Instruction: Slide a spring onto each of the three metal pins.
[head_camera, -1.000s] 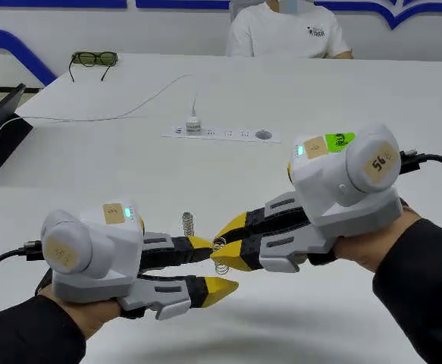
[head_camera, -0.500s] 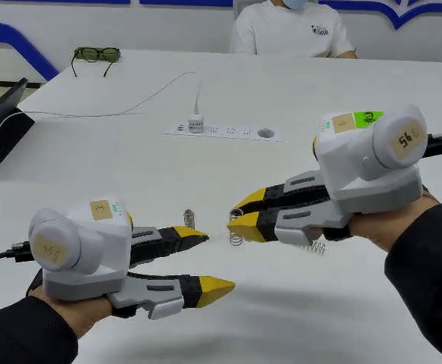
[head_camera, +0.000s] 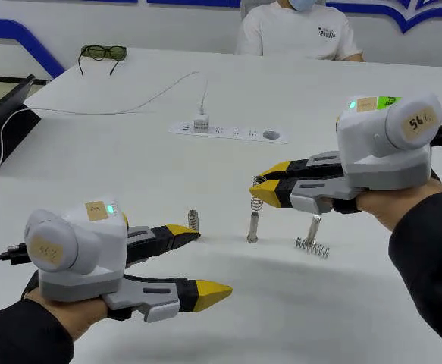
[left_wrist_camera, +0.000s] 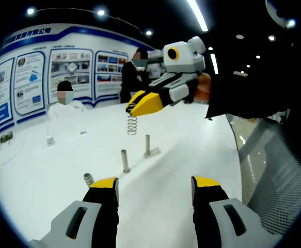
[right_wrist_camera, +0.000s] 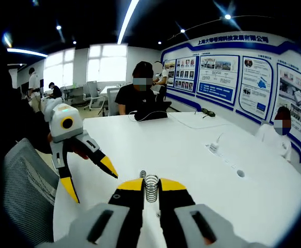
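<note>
Right gripper [head_camera: 255, 183]: jaws closed on a spring [head_camera: 256, 202], which hangs just above the bare pin [head_camera: 252, 227] at mid-desk [head_camera: 92, 159]. Left gripper [head_camera: 211, 261]: jaws wide apart, empty, nearer the front edge. Loose spring [head_camera: 312, 247] lies at the second pin [head_camera: 312, 227]. Open desk surface all round.

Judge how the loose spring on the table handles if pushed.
The loose spring lies on its side, so it likely rolls. Its thin open coils suggest it's light and would probably squash under a hard pinch.
</note>
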Available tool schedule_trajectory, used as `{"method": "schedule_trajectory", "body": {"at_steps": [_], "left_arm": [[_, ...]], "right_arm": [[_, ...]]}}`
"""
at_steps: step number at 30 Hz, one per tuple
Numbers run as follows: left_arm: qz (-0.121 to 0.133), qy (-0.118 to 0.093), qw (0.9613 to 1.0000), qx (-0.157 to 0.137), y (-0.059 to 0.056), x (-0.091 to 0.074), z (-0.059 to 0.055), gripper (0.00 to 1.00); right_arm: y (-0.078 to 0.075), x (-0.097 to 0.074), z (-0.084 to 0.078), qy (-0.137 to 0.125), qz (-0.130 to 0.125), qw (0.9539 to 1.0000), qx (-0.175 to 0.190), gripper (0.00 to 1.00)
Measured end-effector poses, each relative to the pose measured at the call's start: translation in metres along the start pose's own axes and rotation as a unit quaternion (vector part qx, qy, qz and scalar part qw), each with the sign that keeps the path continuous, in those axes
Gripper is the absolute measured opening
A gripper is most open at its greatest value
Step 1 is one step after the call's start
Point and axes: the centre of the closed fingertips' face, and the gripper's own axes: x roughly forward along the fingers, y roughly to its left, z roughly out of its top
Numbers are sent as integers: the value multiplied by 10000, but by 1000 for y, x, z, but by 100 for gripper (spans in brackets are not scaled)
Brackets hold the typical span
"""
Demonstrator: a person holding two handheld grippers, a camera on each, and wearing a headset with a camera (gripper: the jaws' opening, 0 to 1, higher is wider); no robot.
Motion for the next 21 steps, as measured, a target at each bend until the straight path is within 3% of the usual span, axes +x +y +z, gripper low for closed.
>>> {"method": "schedule_trajectory", "body": {"at_steps": [8,21], "left_arm": [[42,15,10000,-67,2,-1,-1,61],[77,37,9999,-114,3,-3,-4,65]], "right_arm": [[-16,12,-11,71,-187,9997,171,12],[-22,25,-31,221,-228,9989,341,12]]}}
